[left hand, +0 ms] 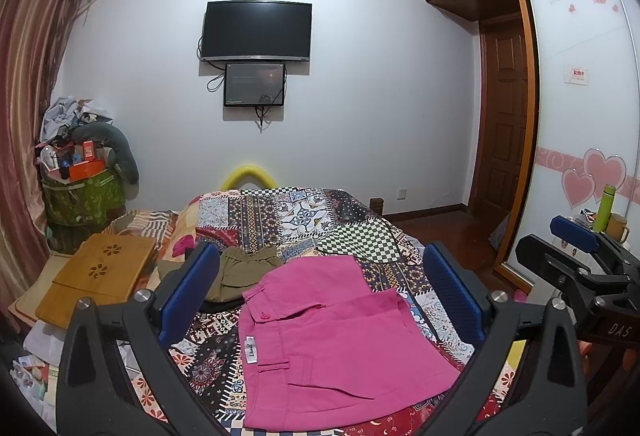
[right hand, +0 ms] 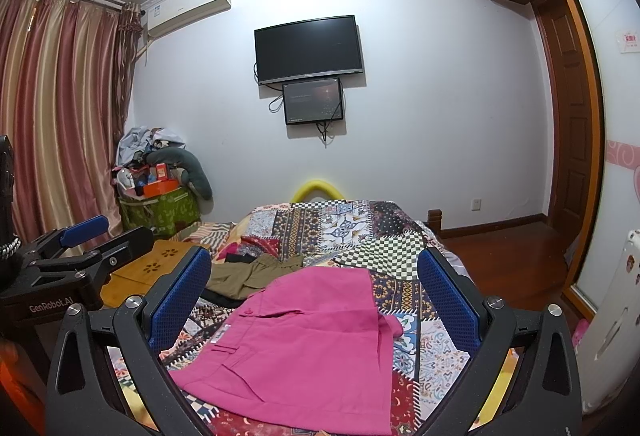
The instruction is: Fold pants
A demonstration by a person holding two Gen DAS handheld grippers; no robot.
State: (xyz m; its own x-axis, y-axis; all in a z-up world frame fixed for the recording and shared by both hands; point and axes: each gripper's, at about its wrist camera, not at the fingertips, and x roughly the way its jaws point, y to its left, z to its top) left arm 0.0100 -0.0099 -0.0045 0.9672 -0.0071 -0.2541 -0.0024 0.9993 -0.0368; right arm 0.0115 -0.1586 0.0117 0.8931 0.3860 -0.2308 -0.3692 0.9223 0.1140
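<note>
Pink pants lie folded flat on the patchwork bedspread, waistband and white label toward the left. They also show in the right wrist view. My left gripper is open and empty, held above the pants with its blue pads wide apart. My right gripper is open and empty too, above the same pants. The right gripper shows at the right edge of the left wrist view, the left gripper at the left edge of the right wrist view.
Olive pants lie behind the pink pair. A wooden lap tray sits on the bed's left. A green bag of clutter stands by the curtain. A wardrobe with sliding door is at right.
</note>
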